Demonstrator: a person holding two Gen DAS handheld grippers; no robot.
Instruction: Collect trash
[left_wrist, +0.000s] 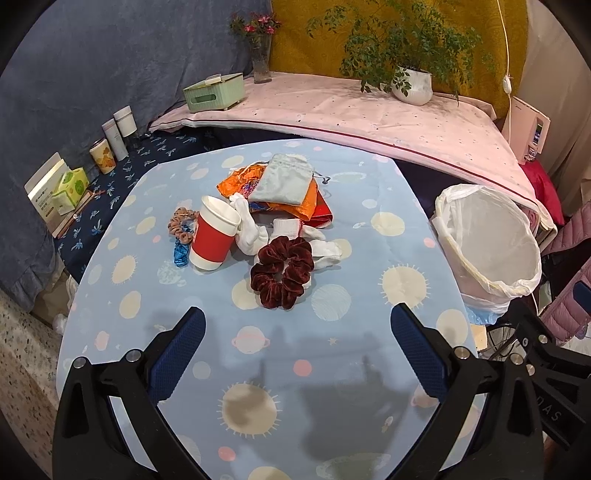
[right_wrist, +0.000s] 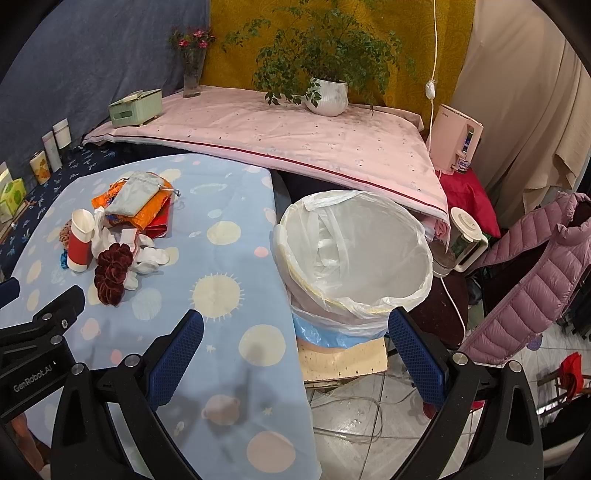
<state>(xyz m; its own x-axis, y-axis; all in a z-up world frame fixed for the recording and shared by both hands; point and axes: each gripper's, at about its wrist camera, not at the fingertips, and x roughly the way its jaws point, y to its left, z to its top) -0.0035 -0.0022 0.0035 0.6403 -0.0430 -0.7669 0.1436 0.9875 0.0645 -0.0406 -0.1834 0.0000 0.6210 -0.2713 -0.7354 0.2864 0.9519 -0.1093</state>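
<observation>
1. The left hand-held gripper (left_wrist: 297, 326) hovers above the near part of the surface (left_wrist: 369, 369), jaws spread wide, nothing between them.
2. The right hand-held gripper (right_wrist: 295, 330) hangs over the surface's right edge, jaws equally wide, empty.

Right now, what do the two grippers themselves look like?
Both match: the left gripper and right gripper have black plastic frames with silver bolts and textured blue finger pads. The right-wrist view shows white "GenRobot.AI" lettering on the left one's body. No sleeves or cables are visible.

Potted plant (right_wrist: 327, 96), flower vase (right_wrist: 192, 74) and green tissue box (right_wrist: 136, 108) stood on pink cloth (right_wrist: 295, 136); purple jacket (right_wrist: 532, 273) lay right.
</observation>
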